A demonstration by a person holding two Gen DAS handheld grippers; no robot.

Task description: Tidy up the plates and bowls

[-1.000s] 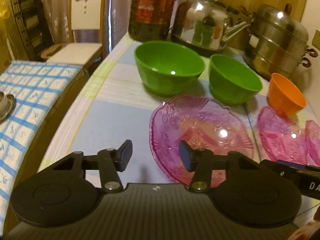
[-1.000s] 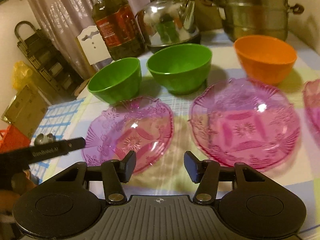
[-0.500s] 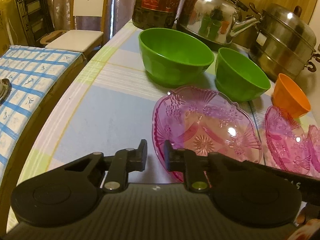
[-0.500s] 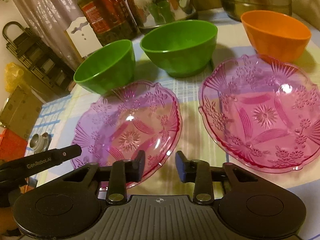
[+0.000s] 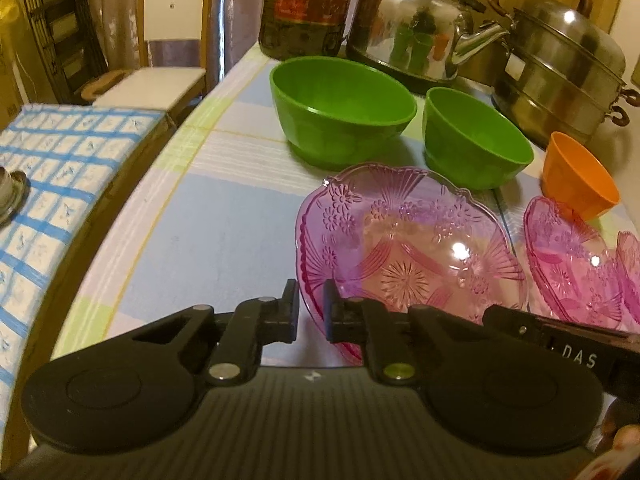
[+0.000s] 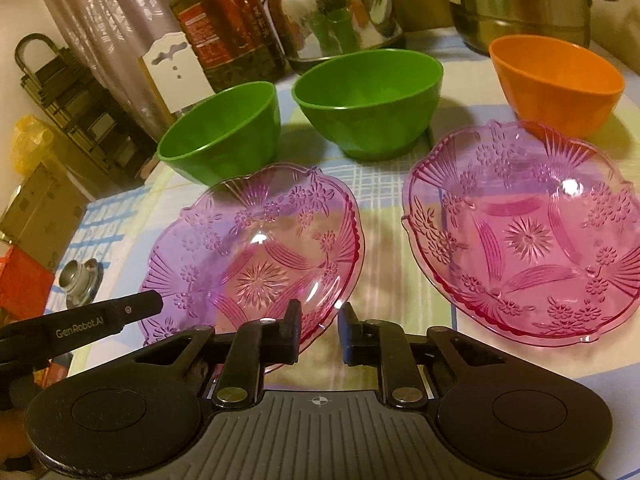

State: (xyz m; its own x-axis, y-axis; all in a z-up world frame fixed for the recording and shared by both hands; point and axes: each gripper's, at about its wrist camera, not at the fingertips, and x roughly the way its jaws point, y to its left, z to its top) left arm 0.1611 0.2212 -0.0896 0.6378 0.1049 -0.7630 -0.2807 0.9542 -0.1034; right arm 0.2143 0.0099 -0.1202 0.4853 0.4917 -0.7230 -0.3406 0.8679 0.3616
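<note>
Currently both grippers sit at the near rim of one pink plate (image 5: 408, 248), a clear moulded dish with a scalloped edge, pressed flowers, fan ribs and a starburst centre. Left gripper (image 5: 311, 312): jaws narrow, closed on the plate's left rim, which passes between the pads. Right gripper (image 6: 319, 330): jaws closing, a small gap left; the plate's right rim (image 6: 344, 304) lies between them, and contact with the pads cannot be told.

Second pink plate (image 6: 524, 236), same pattern, lies flat just beside it on the tabletop (image 5: 208, 240), which wears a checked pastel cloth. Behind: two smooth green bowls (image 6: 368, 96), round and deep, side by side; an orange bowl (image 6: 556, 80) touches the second plate's far rim in view. Further back stand a polished steel kettle (image 5: 412, 32), a stacked steel steamer (image 5: 560, 76) and a dark oil bottle (image 6: 224, 20).
</note>
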